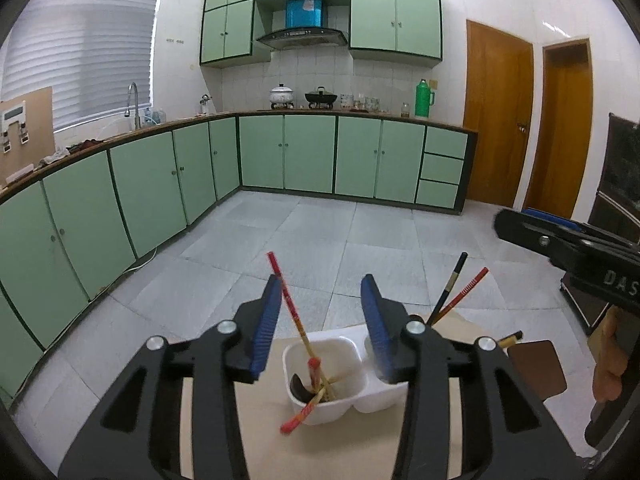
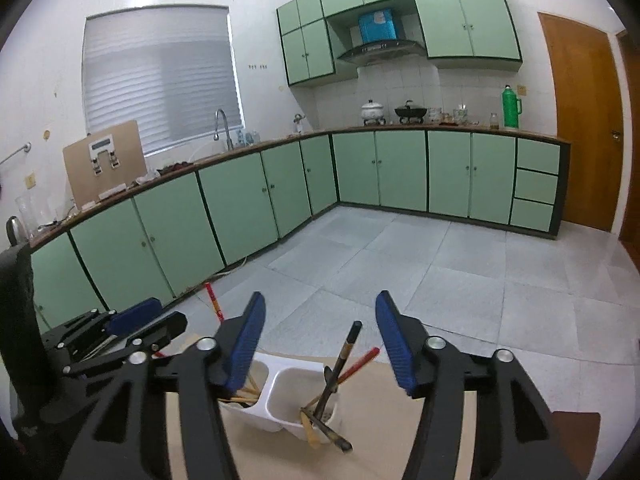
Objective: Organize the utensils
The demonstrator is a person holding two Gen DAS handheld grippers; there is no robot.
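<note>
Red chopstick (image 1: 291, 307) leans up out of the white holder (image 1: 320, 408), tip beside the left gripper (image 1: 322, 322) inner pad; both grippers' jaws wide open, empty, left nearer

The hand-held gripper (image 1: 408, 360) finger hides the white holder's (image 1: 384, 396) right compartment.

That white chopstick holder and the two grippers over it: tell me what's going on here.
A person holds a gripper in each hand above a white two-compartment holder on a light wooden table. Both the left gripper and the right gripper are open and hold nothing. Chopsticks already stand sorted: red patterned chopsticks lean in the left-hand compartment, while a black chopstick and a red one lean in the other. One red chopstick sticks out over the holder's near rim.
</note>
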